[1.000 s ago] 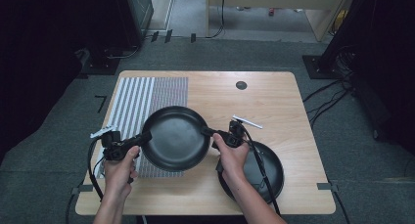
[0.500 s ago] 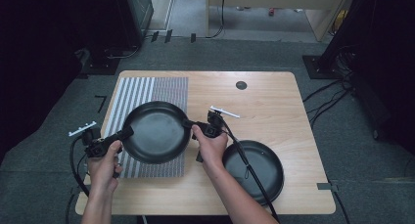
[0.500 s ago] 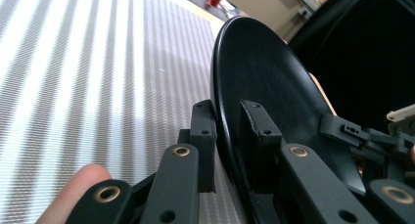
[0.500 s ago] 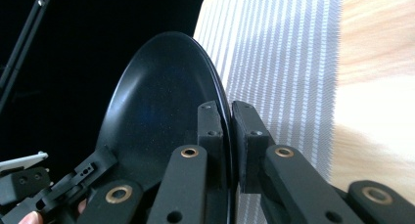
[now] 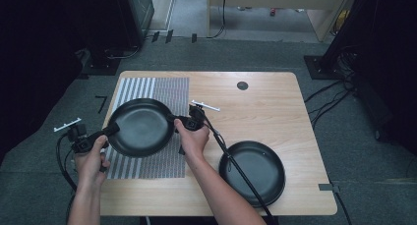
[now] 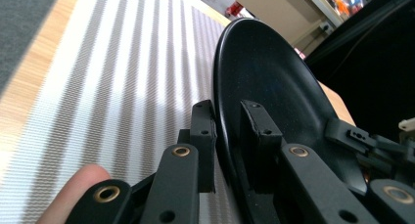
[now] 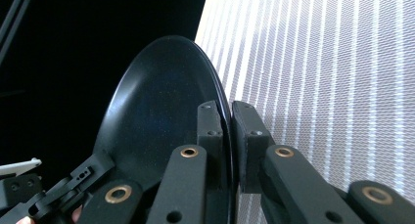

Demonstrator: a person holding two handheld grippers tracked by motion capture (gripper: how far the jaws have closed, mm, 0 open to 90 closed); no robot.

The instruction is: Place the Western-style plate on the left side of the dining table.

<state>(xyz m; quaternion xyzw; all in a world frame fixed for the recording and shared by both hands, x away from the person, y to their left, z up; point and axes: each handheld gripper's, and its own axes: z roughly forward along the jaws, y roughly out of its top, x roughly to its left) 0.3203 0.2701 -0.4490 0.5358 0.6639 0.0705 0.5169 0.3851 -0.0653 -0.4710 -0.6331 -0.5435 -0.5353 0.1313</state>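
Left gripper [image 6: 227,150] and right gripper [image 7: 230,145] each clamp opposite rims of the black frying pan [image 5: 141,126], carried between them over the striped mat [image 5: 169,95], while the high view alone shows a second black pan [image 5: 253,172] lying on the wooden table [image 5: 275,102] right of the right gripper.

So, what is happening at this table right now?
A person holds one black plate by its rim from two opposite sides: the left hand-held gripper is clamped on its left edge and the right hand-held gripper on its right edge. The plate is over the striped mat on the left part of the wooden table. A second black plate lies on the table near the front right, untouched.
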